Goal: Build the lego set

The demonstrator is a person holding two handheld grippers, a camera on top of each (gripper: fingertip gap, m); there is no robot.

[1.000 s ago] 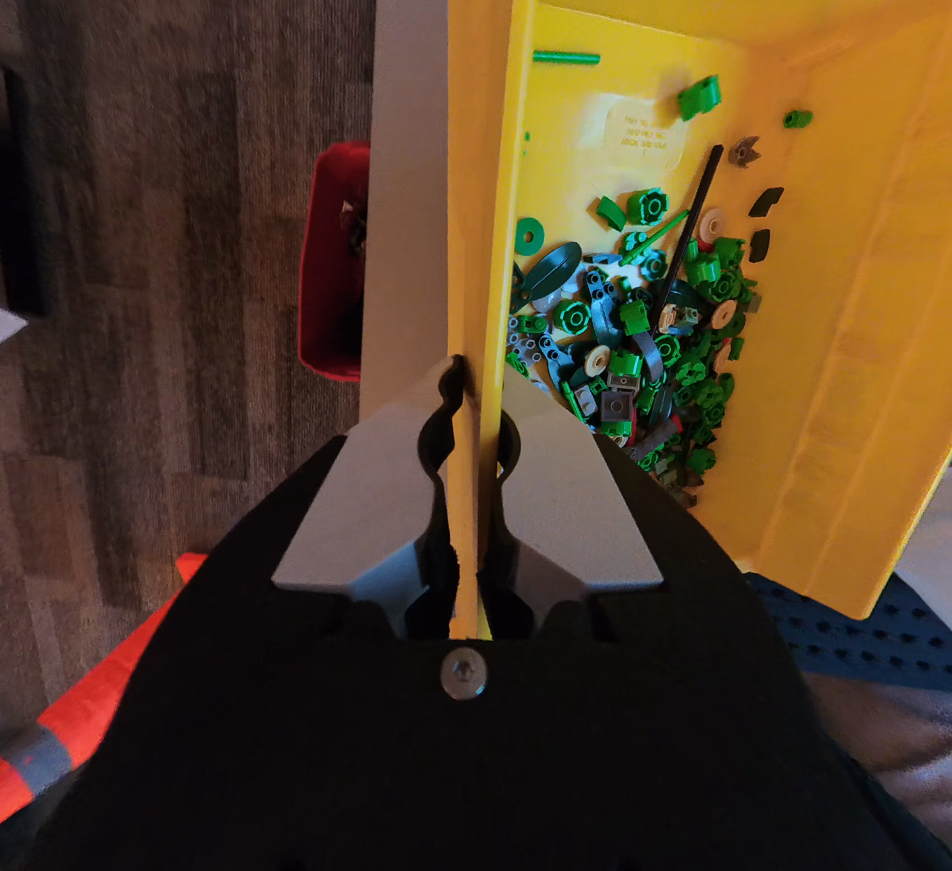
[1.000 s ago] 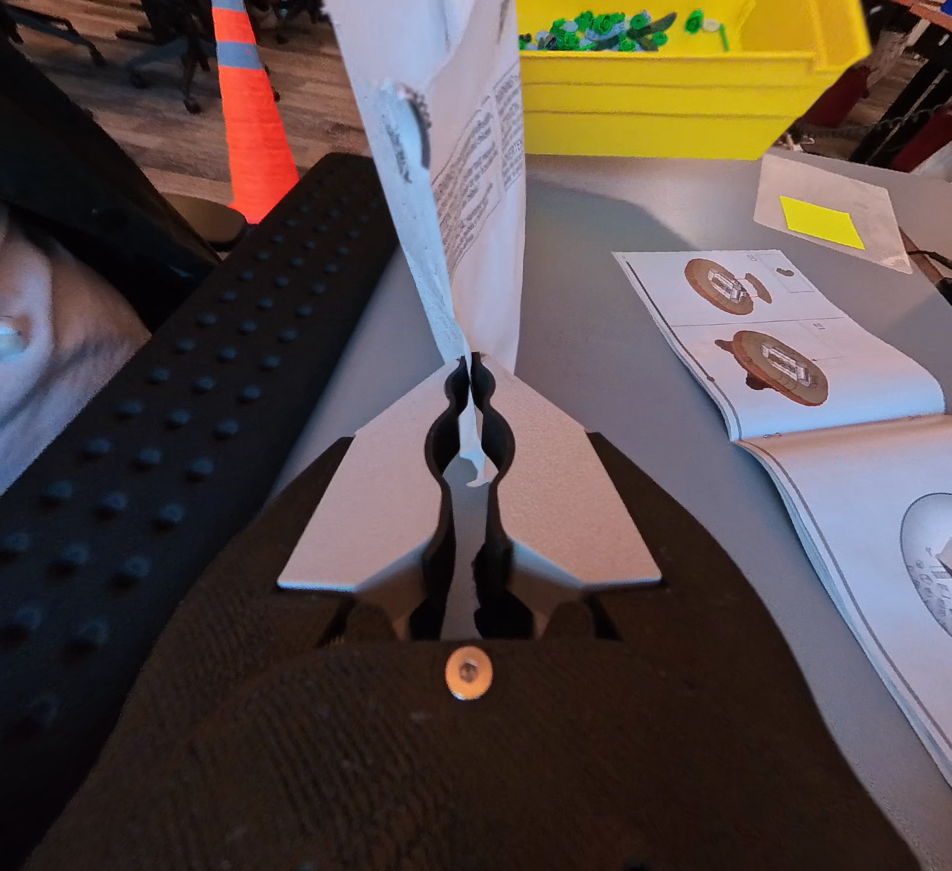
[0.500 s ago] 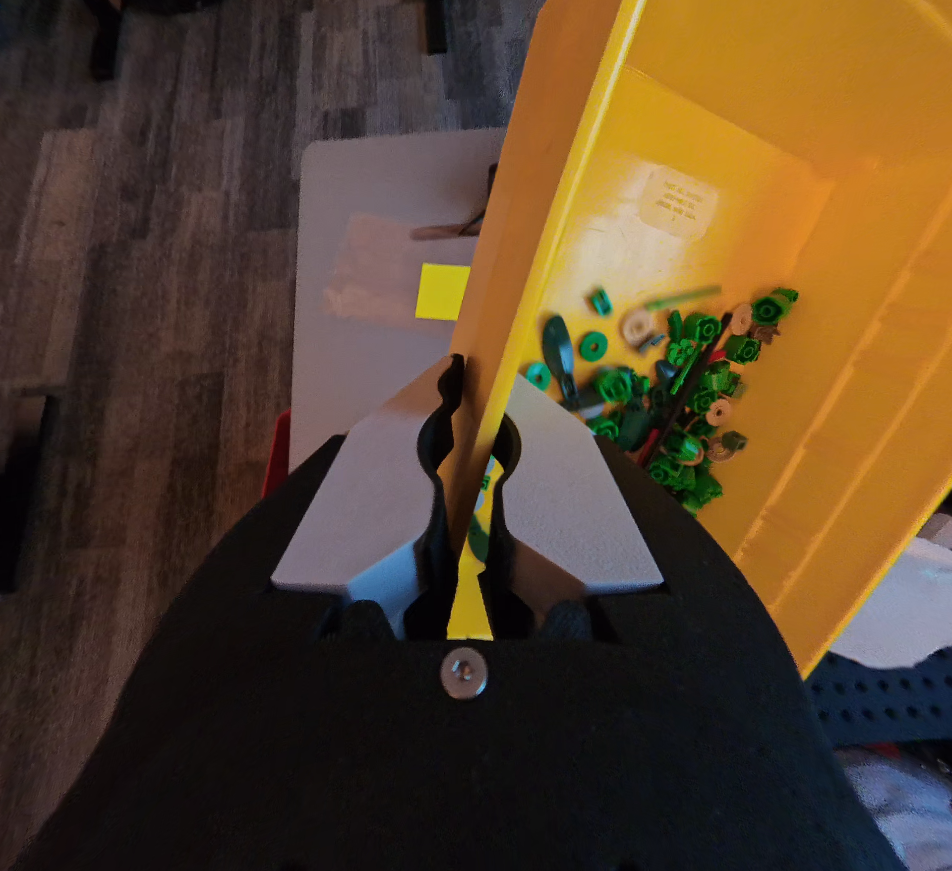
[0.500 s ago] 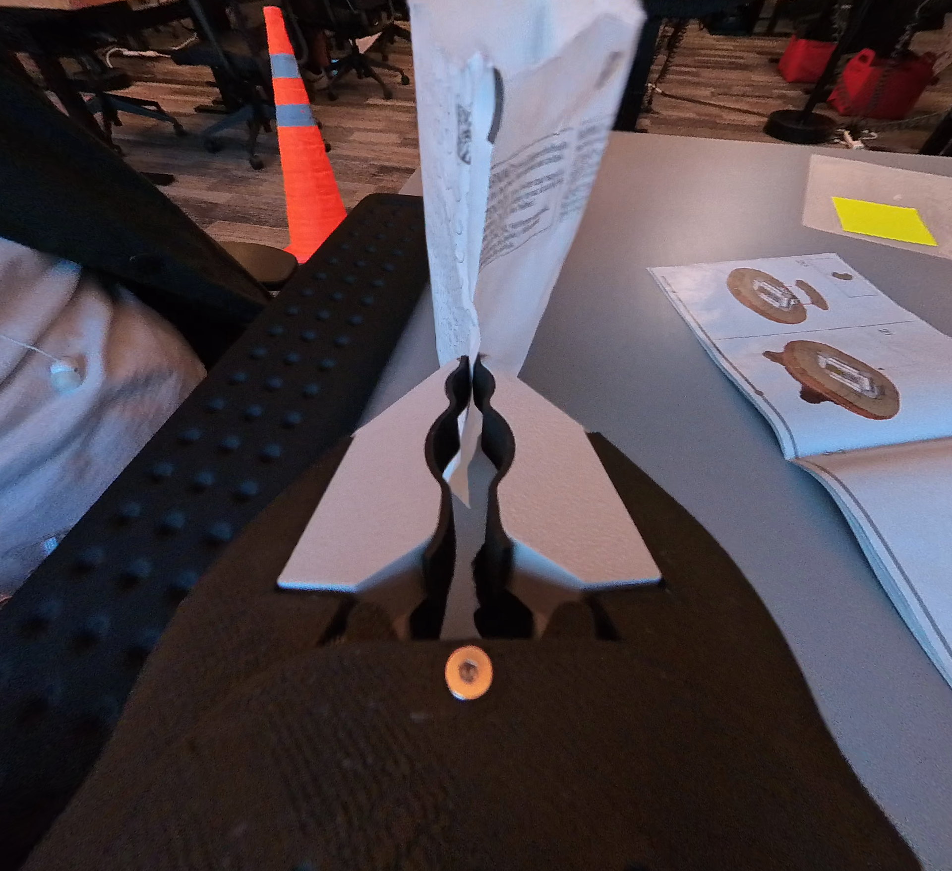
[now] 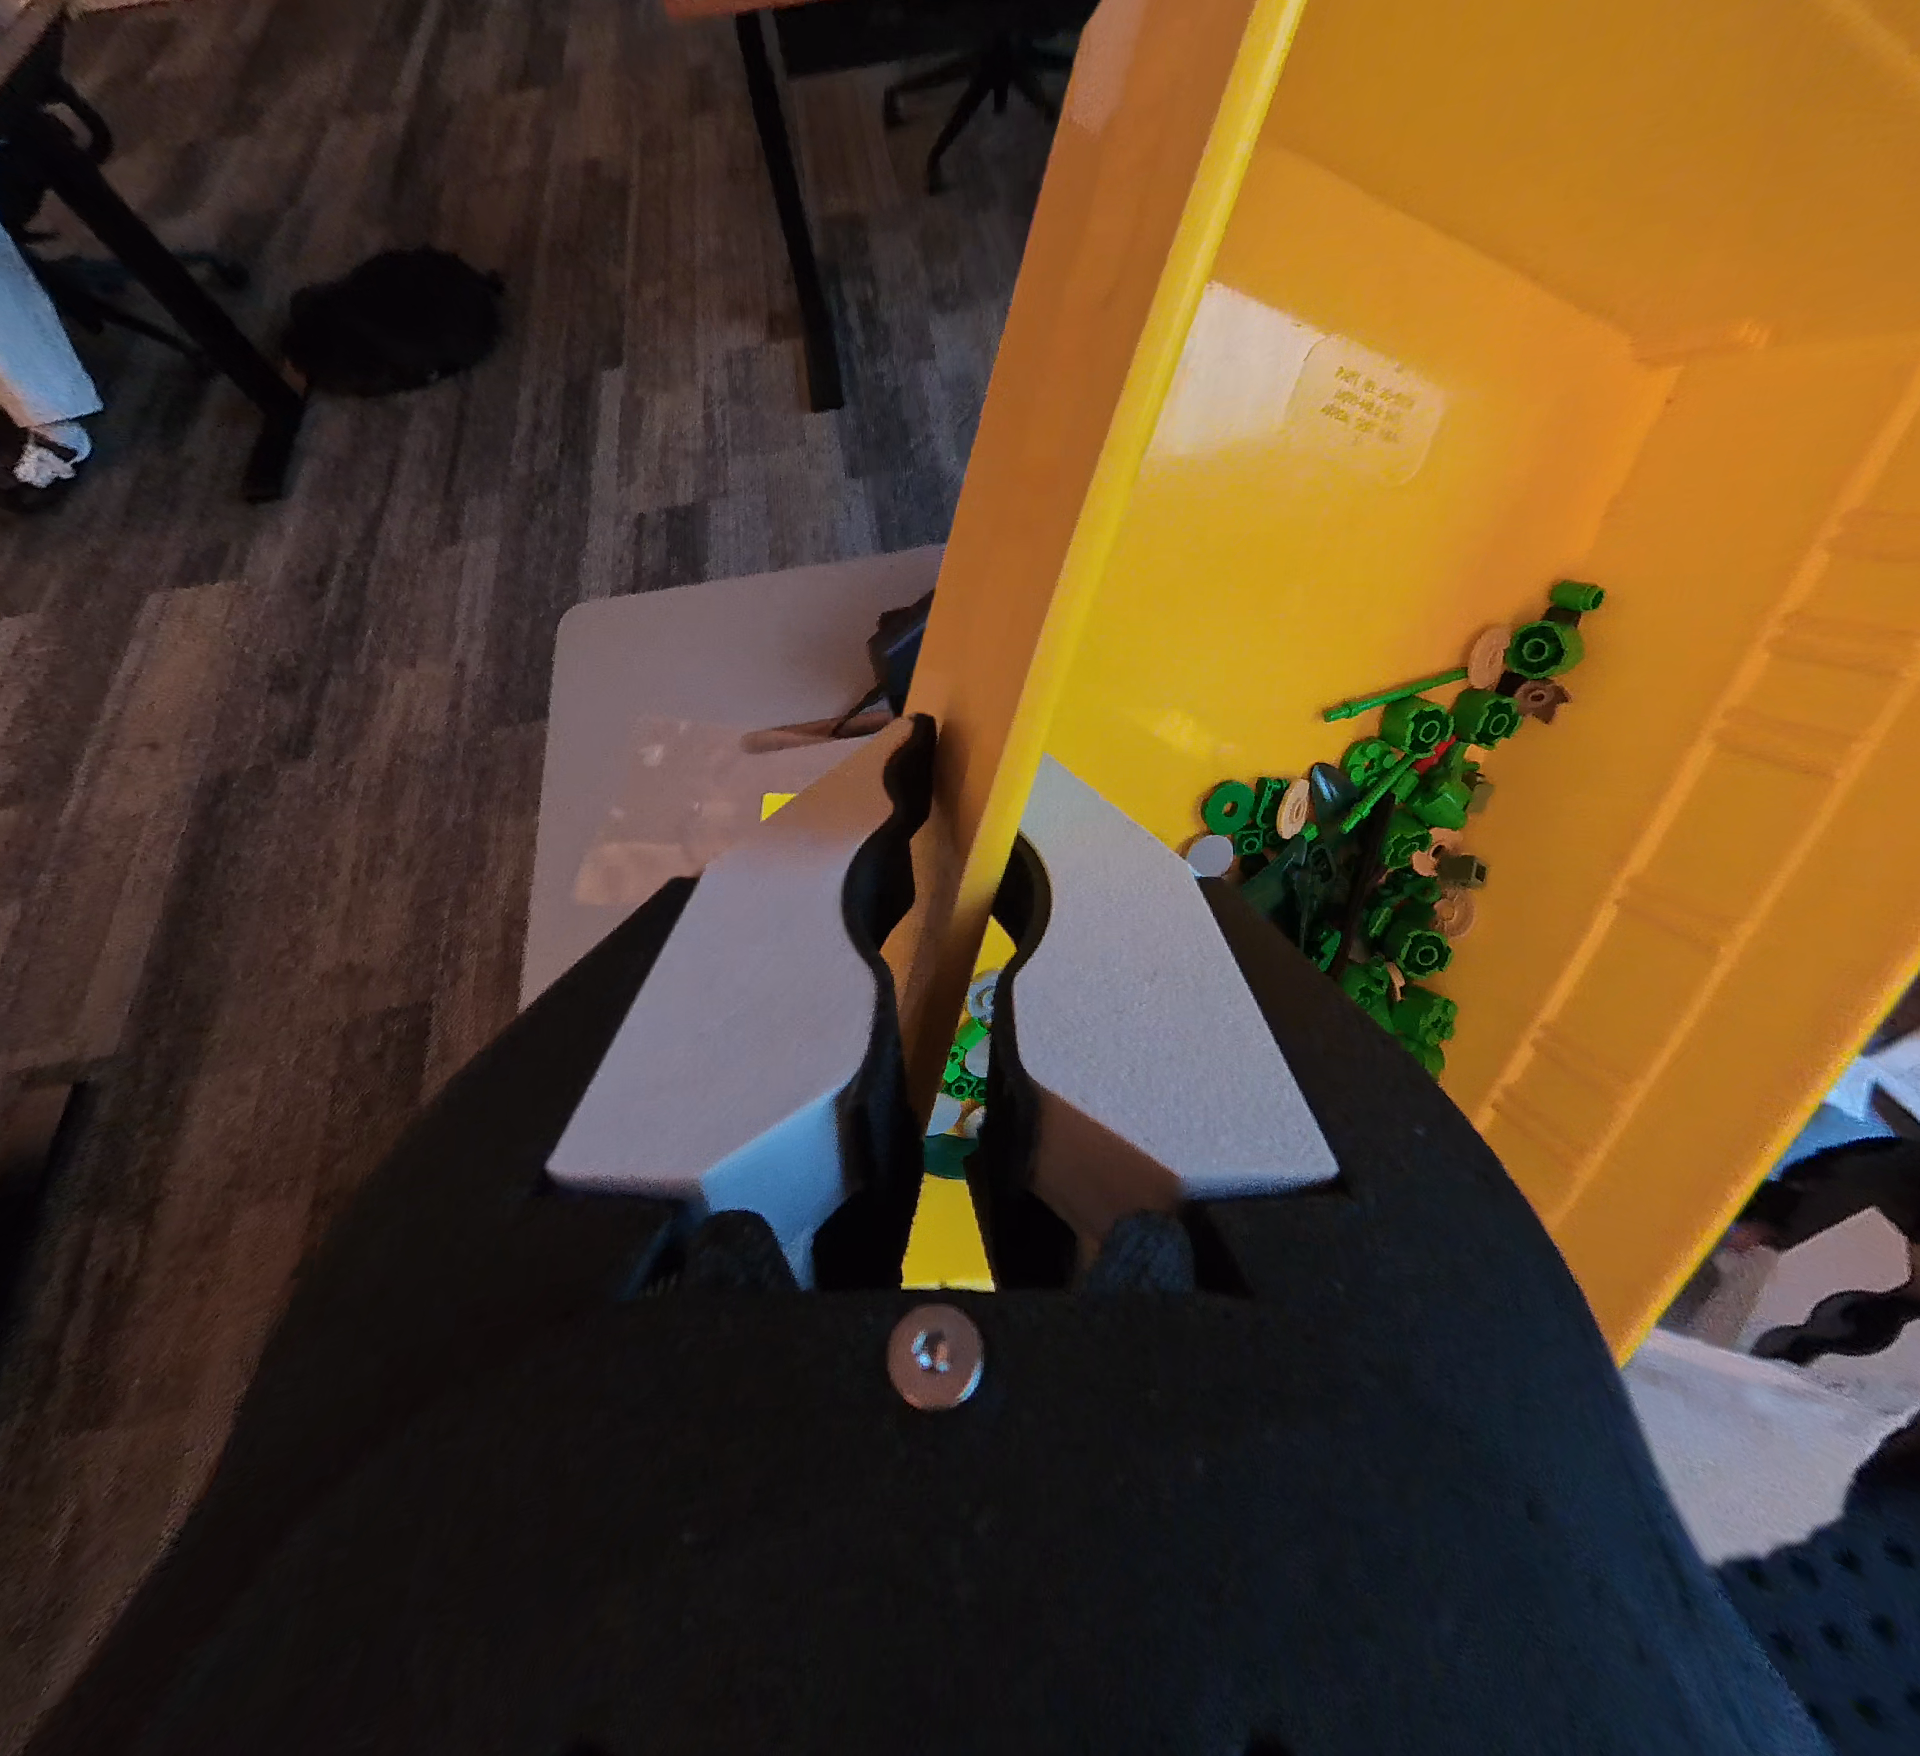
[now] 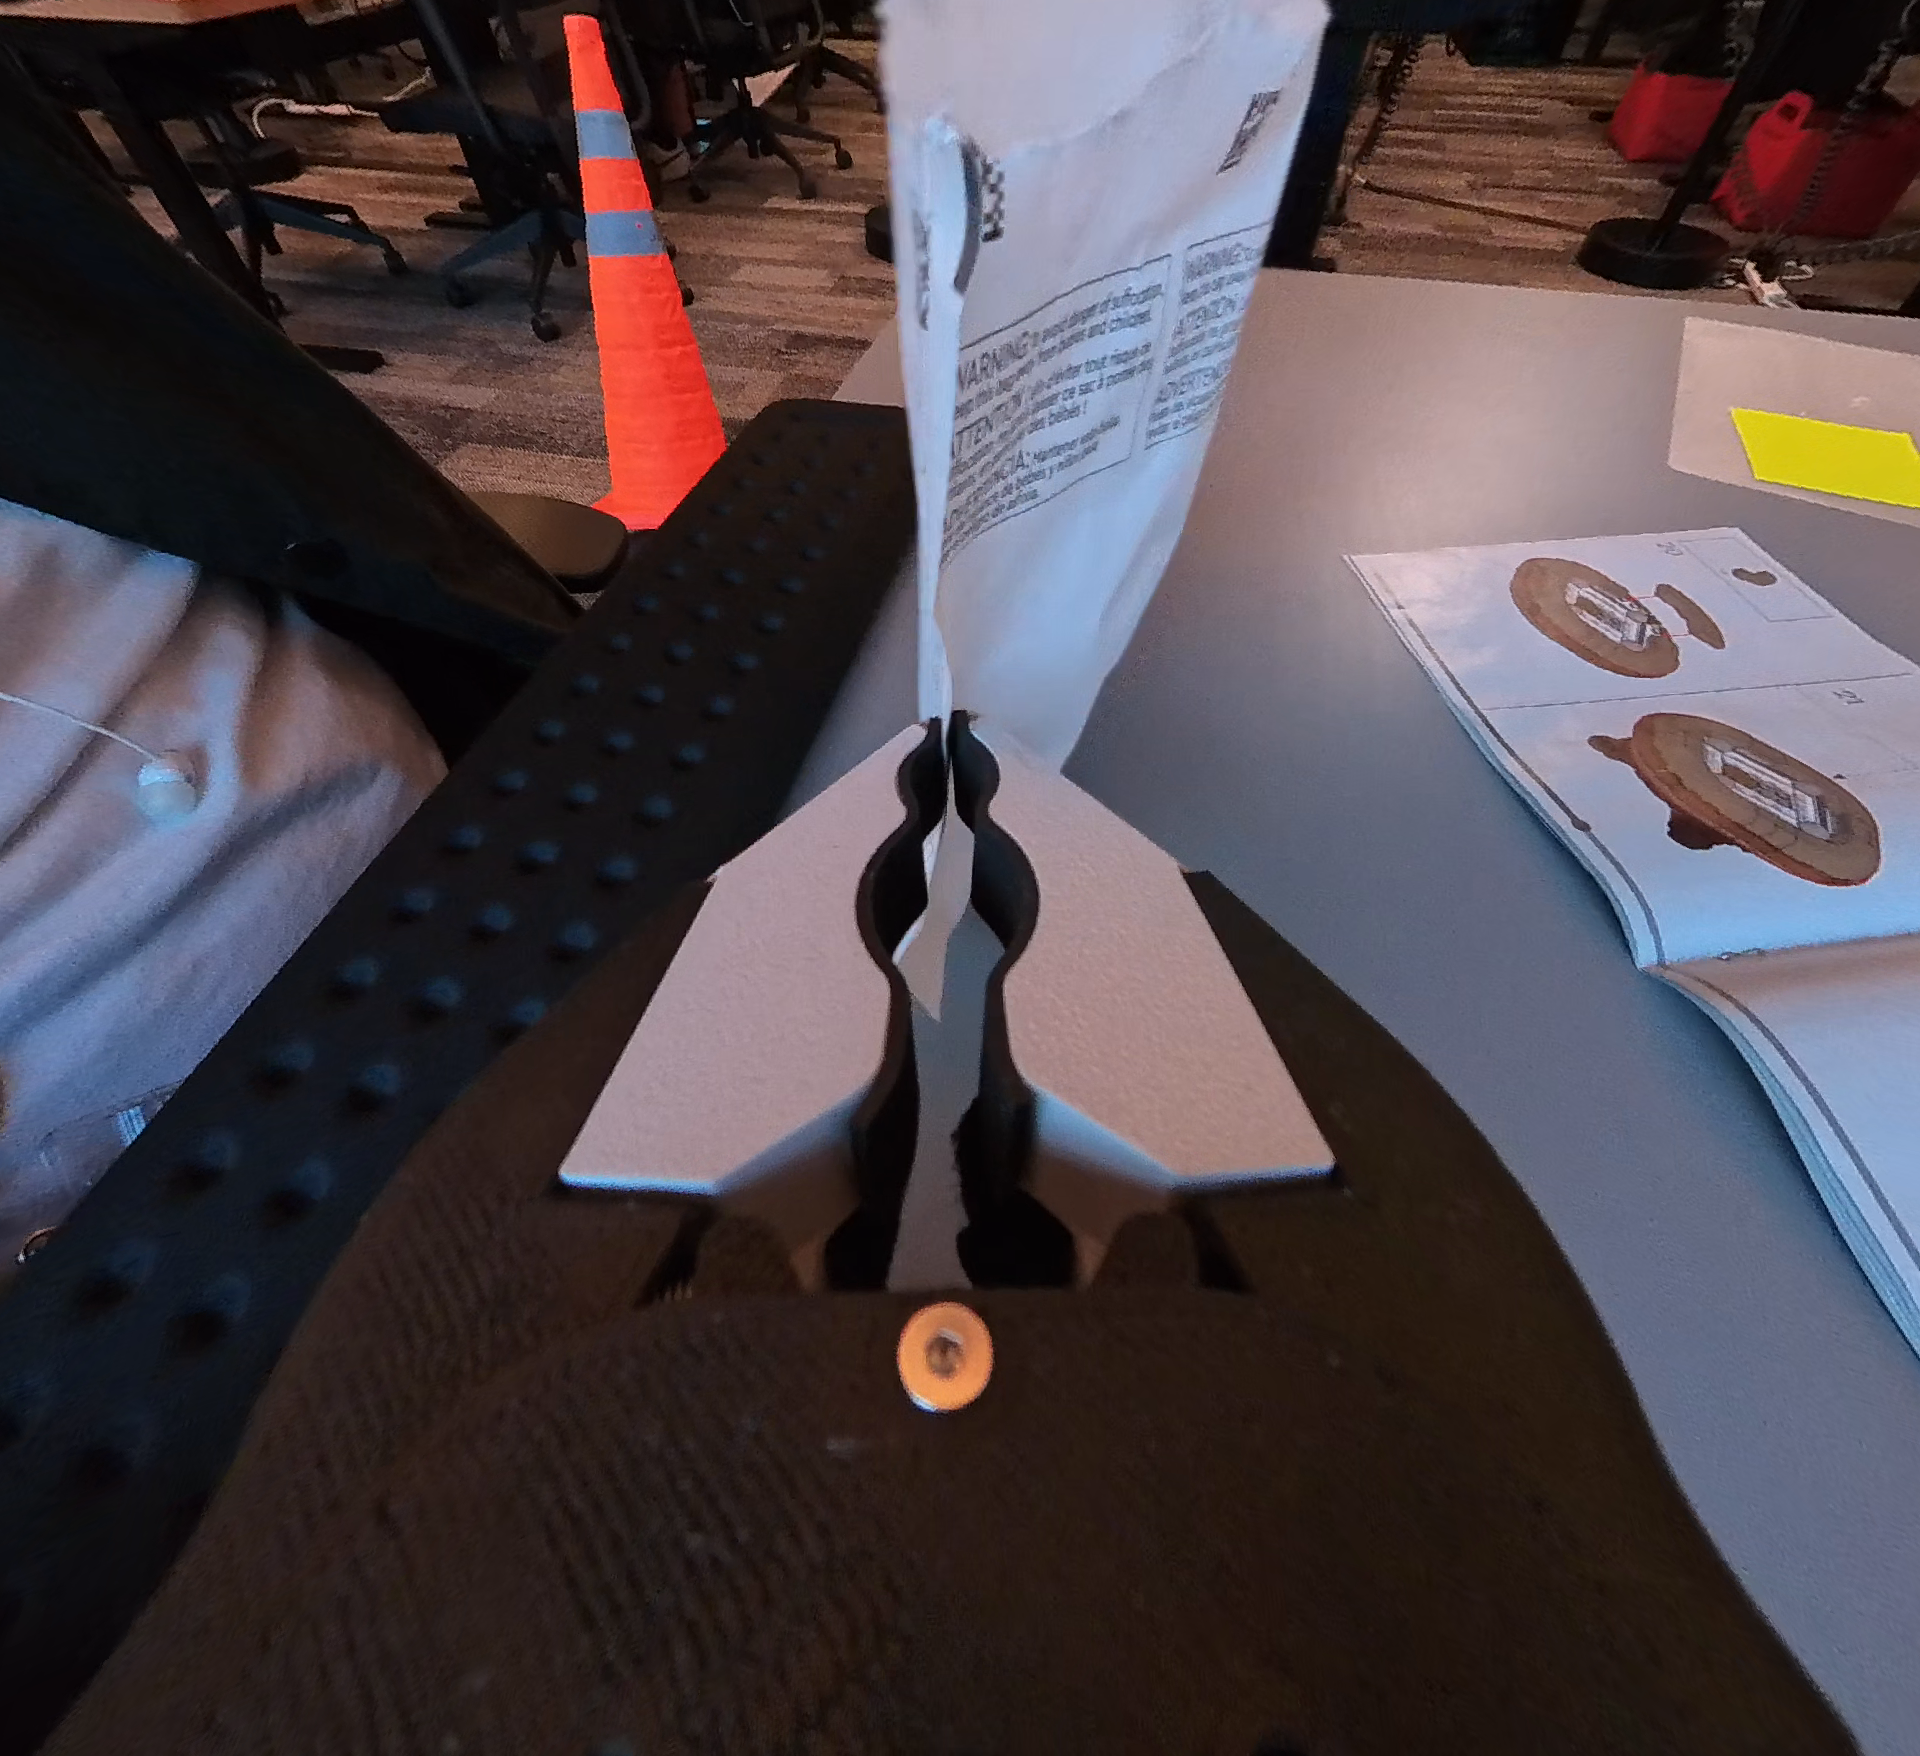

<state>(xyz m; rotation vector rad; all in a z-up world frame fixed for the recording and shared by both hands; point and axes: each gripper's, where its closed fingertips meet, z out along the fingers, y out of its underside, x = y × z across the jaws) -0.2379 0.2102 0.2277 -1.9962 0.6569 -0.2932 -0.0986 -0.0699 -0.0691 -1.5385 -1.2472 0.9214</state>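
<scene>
My left gripper (image 5: pixel 951 771) is shut on the side wall of a yellow bin (image 5: pixel 1507 252) and holds it lifted and tilted above the grey table (image 5: pixel 675 667). Several green, grey and tan lego pieces (image 5: pixel 1382 833) lie heaped in the bin's low corner. My right gripper (image 6: pixel 948 732) is shut on the bottom edge of a white paper bag (image 6: pixel 1081 418), which stands upright with its torn top open. An open instruction booklet (image 6: pixel 1683 771) lies on the table (image 6: pixel 1351 667) to the right of it.
A black studded mat (image 6: pixel 540 833) lies along the table's left edge, and shows at the lower right in the left wrist view (image 5: pixel 1829 1623). A yellow note (image 6: pixel 1818 454) on a clear sheet lies far right. An orange cone (image 6: pixel 634 283) stands on the floor. A person's sleeve (image 6: pixel 156 771) is at left. Across from one pair of fingers to the other is roughly 45 centimeters.
The left gripper has raised and tipped the yellow bin higher, out of the right wrist view, and the lego pieces have slid to its low corner. The right gripper still holds the bag upright.
</scene>
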